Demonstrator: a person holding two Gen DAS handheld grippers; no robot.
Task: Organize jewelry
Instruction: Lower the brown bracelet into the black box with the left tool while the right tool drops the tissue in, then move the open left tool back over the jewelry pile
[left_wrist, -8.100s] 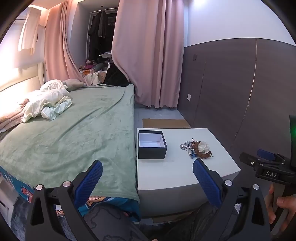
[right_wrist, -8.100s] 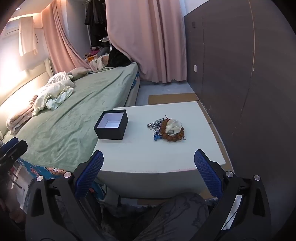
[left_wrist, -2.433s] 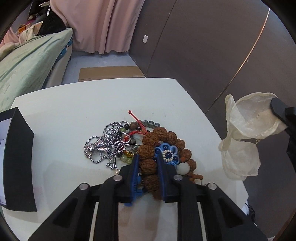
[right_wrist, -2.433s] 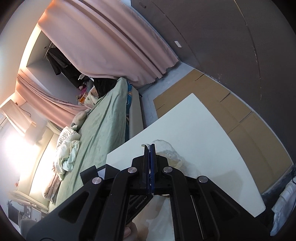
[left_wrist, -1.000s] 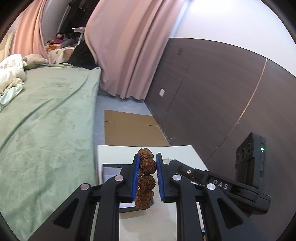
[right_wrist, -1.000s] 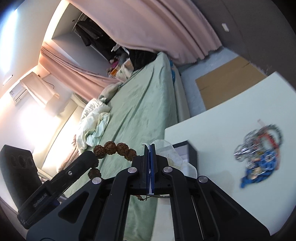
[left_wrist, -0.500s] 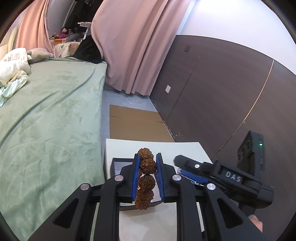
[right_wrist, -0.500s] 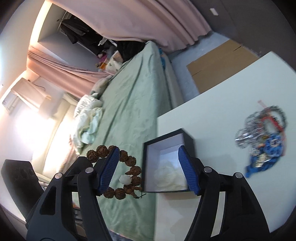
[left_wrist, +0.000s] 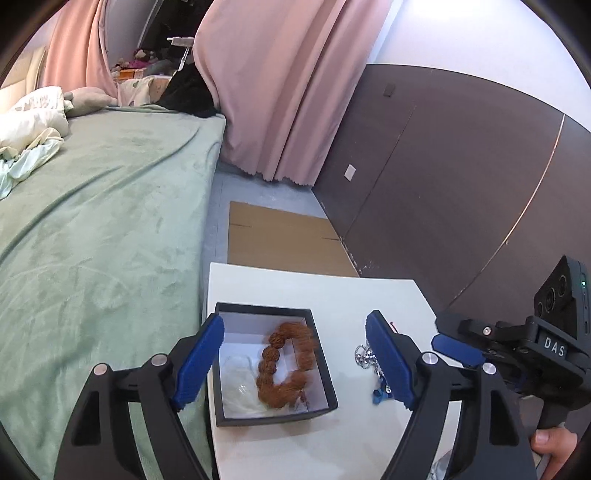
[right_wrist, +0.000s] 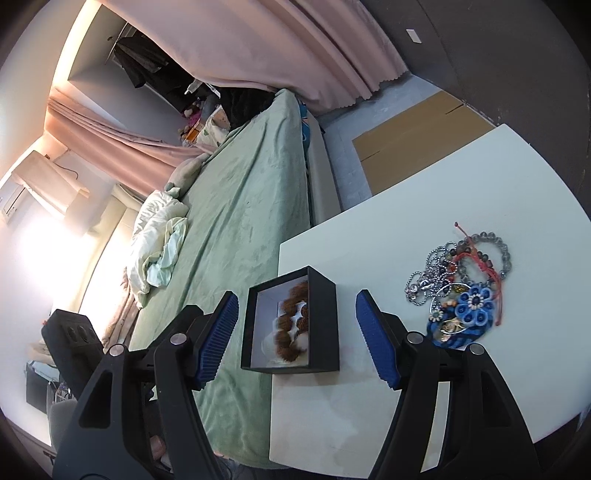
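Observation:
A black box (left_wrist: 314, 408) with a white inside stands on the white table (left_wrist: 317, 291) near its left edge. A brown bead bracelet (left_wrist: 284, 365), blurred, is in the box beside a pale gauze pouch (left_wrist: 236, 391). My left gripper (left_wrist: 295, 363) is open and empty above the box. My right gripper (right_wrist: 297, 338) is open and empty above the same box (right_wrist: 325, 325); the bracelet (right_wrist: 291, 325) shows inside. A pile of jewelry (right_wrist: 458, 288) with silver chains, bead bracelets and a blue flower piece lies to the right; part of the pile (left_wrist: 369, 360) shows in the left wrist view.
A bed with a green blanket (left_wrist: 92, 240) runs along the table's left side. Flat cardboard (left_wrist: 280, 240) lies on the floor beyond the table. A dark panelled wall (left_wrist: 461, 184) stands to the right. The right gripper's body (left_wrist: 524, 350) is over the table's right edge.
My left gripper has opened and let go of the brown bead bracelet, which now is in the box. The right gripper stays open over the box.

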